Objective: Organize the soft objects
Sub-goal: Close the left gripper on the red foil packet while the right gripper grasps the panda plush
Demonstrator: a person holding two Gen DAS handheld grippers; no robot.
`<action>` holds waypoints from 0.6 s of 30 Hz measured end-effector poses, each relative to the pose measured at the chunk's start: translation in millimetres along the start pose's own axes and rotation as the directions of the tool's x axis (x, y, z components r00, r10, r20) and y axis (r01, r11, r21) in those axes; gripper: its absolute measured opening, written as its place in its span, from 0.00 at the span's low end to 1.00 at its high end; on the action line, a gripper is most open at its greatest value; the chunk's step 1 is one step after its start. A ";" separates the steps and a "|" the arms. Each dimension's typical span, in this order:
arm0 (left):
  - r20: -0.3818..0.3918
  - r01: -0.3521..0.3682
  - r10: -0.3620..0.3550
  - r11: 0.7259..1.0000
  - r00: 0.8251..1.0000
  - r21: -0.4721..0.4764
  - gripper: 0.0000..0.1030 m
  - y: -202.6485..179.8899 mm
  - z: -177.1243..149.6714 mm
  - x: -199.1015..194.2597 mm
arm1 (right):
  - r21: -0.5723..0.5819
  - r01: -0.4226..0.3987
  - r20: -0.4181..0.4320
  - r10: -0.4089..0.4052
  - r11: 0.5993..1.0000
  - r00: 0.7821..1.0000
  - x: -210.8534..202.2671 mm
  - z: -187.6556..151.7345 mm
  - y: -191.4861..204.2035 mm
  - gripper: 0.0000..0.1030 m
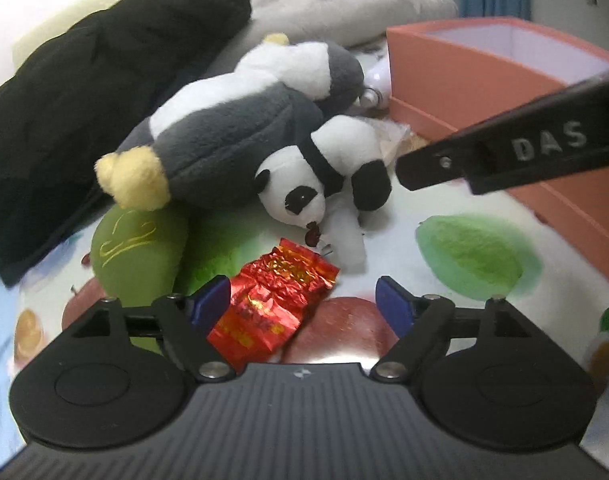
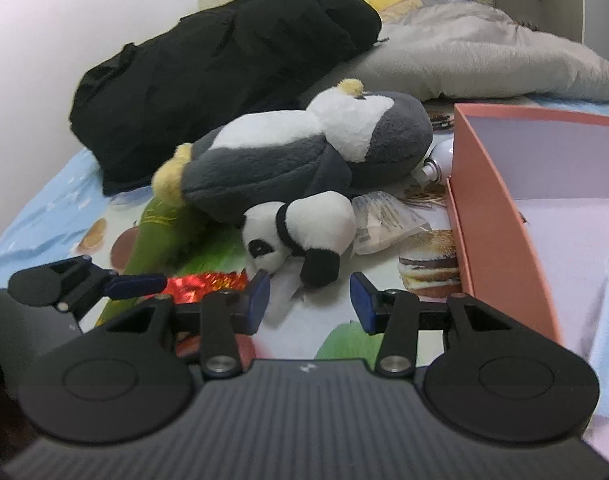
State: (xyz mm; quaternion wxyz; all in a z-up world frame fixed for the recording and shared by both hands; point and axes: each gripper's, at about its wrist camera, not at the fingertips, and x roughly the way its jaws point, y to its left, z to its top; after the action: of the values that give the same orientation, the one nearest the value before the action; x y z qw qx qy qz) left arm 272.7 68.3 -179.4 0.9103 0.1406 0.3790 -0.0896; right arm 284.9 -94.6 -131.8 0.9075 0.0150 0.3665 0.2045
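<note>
Plush toys lie in a heap mid-scene: we see the panda (image 2: 300, 236) near, touching the grey-and-white penguin (image 2: 304, 156) behind it, with a green cushion (image 1: 136, 256) at left. We hold the left gripper (image 1: 304, 304) with jaws spread, a red foil packet (image 1: 272, 304) lying between them. The right gripper (image 2: 310, 300) is likewise spread, just short of the panda. The pink box (image 2: 500, 216) stands at right on the fruit-print sheet (image 1: 472, 256).
</note>
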 end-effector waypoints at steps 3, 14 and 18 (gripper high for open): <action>-0.019 0.003 -0.002 0.999 1.000 0.042 0.81 4.9 4.1 14.4 | 0.023 -0.003 -0.019 0.003 1.000 1.000 19.3 3.4 -4.3 0.46; -0.067 0.087 -0.087 0.996 0.994 0.009 0.76 32.7 10.1 47.3 | 0.066 0.000 -0.048 0.003 0.998 0.999 66.0 7.8 -11.1 0.40; -0.063 0.108 -0.107 0.994 0.992 0.024 0.63 30.8 11.5 47.2 | 0.070 -0.012 -0.057 0.016 0.997 0.998 68.4 9.3 -11.8 0.28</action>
State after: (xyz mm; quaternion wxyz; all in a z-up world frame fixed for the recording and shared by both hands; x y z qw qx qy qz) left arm 321.5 90.9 -199.6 0.8901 0.1349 0.4124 -0.1393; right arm 339.7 -78.1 -172.2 0.8940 0.0435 0.3993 0.1983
